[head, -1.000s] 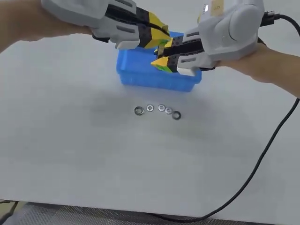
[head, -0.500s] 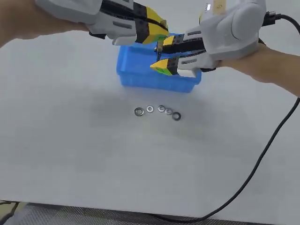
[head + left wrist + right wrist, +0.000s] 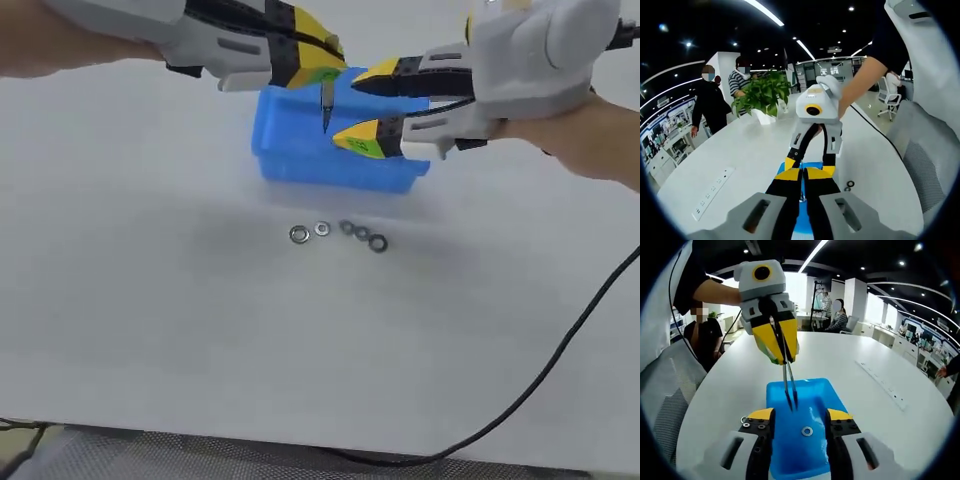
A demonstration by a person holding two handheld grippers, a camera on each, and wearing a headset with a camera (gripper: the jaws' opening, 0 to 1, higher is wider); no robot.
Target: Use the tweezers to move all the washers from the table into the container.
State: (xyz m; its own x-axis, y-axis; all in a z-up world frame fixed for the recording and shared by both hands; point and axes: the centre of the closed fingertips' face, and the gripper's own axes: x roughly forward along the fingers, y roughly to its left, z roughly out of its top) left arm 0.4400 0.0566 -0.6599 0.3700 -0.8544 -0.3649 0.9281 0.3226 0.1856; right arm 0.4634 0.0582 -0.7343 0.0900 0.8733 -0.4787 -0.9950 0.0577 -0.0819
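Metal tweezers [image 3: 326, 105] hang tips-down from my left gripper [image 3: 325, 62], which is shut on their top end above the blue container [image 3: 300, 160]. My right gripper [image 3: 355, 110] stands open just right of the tweezers, its yellow-tipped jaws apart and off them. In the right gripper view the tweezers [image 3: 789, 385] dangle over the container [image 3: 785, 450], which holds one washer [image 3: 807, 431]; my right gripper [image 3: 800, 415] frames it from below. Several washers [image 3: 340, 232] lie in a row on the white table in front of the container.
A black cable [image 3: 560, 340] trails from the right gripper across the table's right side to the near edge. A potted plant [image 3: 762, 97] stands at the far end of the table. People stand in the background.
My right gripper has opened and let go of the tweezers. The left gripper now holds them alone and has drawn slightly left and up.
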